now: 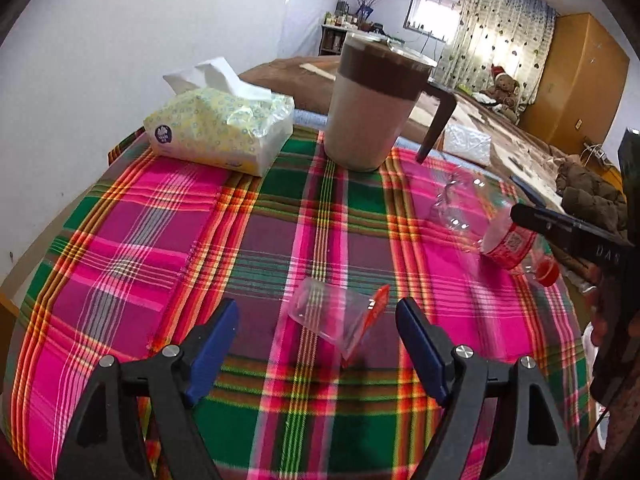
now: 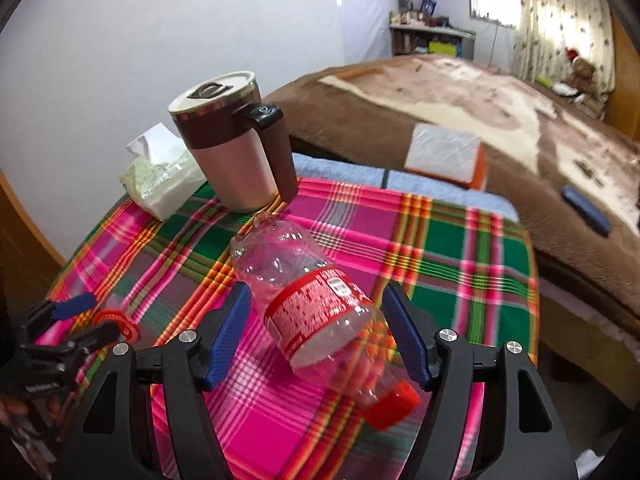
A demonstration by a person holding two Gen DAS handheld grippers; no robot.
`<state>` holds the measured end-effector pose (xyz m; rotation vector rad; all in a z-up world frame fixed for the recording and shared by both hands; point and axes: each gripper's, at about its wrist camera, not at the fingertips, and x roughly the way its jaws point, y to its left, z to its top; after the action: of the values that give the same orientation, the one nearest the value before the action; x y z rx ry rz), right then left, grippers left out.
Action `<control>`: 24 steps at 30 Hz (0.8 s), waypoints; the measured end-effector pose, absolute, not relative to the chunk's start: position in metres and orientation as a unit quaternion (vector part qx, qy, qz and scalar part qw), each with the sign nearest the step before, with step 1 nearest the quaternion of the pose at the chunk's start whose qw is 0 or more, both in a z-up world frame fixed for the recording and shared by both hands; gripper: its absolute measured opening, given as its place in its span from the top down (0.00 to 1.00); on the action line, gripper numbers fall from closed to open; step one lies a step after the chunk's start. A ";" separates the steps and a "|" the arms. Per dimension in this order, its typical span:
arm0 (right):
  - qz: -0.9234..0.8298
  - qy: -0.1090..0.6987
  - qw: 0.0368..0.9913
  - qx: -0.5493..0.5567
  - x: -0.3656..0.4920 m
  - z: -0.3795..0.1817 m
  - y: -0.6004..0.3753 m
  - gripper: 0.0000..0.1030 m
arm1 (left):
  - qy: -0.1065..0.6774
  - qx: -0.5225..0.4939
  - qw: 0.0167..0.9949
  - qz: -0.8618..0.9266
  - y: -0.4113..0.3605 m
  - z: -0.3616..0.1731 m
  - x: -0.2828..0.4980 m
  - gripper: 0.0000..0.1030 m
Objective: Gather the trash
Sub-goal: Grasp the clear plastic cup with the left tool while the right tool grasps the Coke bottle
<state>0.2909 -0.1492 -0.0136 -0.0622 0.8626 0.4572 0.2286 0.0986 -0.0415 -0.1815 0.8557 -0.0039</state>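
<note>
Two grabs are lined up — our left tongs (image 1: pixel 318 316) gape around the clear wrapper (image 1: pixel 338 318), our right tongs (image 2: pixel 316 312) gape around the empty bottle (image 2: pixel 316 312) lying between them; next we squeeze both.

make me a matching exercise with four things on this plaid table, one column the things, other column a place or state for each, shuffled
Things:
1. plastic bottle
2. lidded mug
3. tissue pack
4. clear plastic wrapper

Places or states:
A. stands upright near the table's far edge
B. lies on its side between the open fingers of the right gripper
C. lies flat ahead of the open left gripper
D. sits at the far left corner, a white sheet sticking up

Pairs: 1-B, 2-A, 3-D, 4-C
</note>
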 end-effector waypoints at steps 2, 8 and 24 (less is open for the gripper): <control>0.222 0.418 0.880 -0.034 0.295 -0.016 -0.147 0.32 | 0.420 -0.084 0.904 0.002 0.100 -0.046 0.232 0.21; 0.245 0.425 0.870 -0.049 0.298 -0.023 -0.136 0.31 | 0.426 -0.062 0.902 0.001 0.102 -0.051 0.238 0.21; 0.222 0.443 0.861 -0.118 0.292 -0.042 -0.113 0.31 | 0.415 -0.068 0.907 -0.025 0.105 -0.048 0.236 0.37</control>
<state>0.2921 -0.1131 -0.0423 -0.2473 0.9292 0.4657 0.2364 0.1052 -0.0478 -0.1400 0.8578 -0.0510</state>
